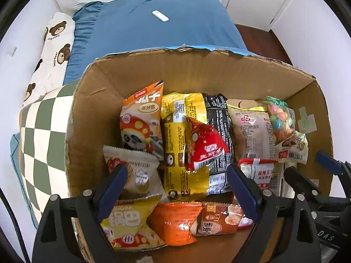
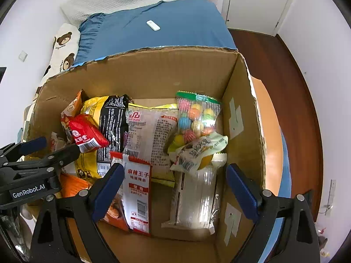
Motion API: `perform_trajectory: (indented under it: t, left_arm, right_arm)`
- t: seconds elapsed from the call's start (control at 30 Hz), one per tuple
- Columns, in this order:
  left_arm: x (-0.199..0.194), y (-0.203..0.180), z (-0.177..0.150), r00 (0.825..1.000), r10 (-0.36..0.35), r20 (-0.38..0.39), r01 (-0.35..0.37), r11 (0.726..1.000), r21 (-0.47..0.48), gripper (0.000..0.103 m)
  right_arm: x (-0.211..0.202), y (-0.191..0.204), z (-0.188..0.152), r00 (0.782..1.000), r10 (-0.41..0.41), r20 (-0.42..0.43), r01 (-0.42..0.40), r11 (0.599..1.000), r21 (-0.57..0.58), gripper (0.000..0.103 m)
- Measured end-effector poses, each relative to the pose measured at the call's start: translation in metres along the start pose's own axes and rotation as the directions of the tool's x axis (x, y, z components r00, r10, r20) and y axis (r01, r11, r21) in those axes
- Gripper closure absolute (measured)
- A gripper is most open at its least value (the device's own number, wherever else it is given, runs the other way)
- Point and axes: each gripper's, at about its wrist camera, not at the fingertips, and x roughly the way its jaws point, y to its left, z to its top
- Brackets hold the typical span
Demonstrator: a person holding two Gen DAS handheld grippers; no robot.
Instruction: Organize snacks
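Cardboard box (image 1: 197, 70) of snack packets (image 1: 186, 135) beneath both wide-spread, empty tools: left tool (image 1: 176, 191); right tool (image 2: 175, 191)

1. The left wrist camera looks steeply down along its tongs (image 1: 177, 190) into the cardboard box (image 1: 197, 70), close above the left half of the snack packets, with the bed (image 1: 158, 28) beyond the far wall.
2. The right wrist camera looks down just as near over the box's right half, along its own tongs (image 2: 175, 188), facing the same far wall (image 2: 153, 70).
3. Both views share the middle packets: the red packet (image 1: 206, 149) and the bag of coloured candy balls (image 2: 195, 118).
4. Each camera catches the other's tongs at its edge.
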Motion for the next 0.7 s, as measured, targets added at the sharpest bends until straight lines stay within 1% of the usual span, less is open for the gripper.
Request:
perform_trajectory:
  t: [0.17,0.3,0.47,0.6,0.7]
  left_arm:
    - [-0.019,0.002,-0.015,0.999,0.001,0.041,-0.001,1.000,-0.012,0.011]
    - [-0.045,0.002,-0.030,0.994,0.015,0.105,-0.013,1.000,-0.014,0.011]
    - [-0.080,0.002,-0.056,0.976,0.051,0.213,-0.047,0.999,-0.021,0.011]
    - [-0.107,0.005,-0.078,0.961,0.047,0.273,-0.042,0.999,-0.022,0.011]
    - [-0.125,0.007,-0.096,0.952,0.034,0.305,-0.030,0.999,-0.018,0.011]
  right_arm:
    - [-0.013,0.001,-0.007,1.000,0.004,0.025,-0.004,1.000,-0.001,0.006]
    - [-0.033,0.003,-0.017,0.998,0.005,0.064,-0.004,1.000,-0.012,0.004]
    - [-0.068,0.008,-0.039,0.990,0.005,0.138,-0.001,0.999,-0.034,0.004]
    - [-0.097,0.010,-0.058,0.980,0.008,0.197,0.000,0.999,-0.041,0.004]
    - [-0.122,0.014,-0.075,0.967,-0.007,0.255,0.022,0.998,-0.054,0.003]
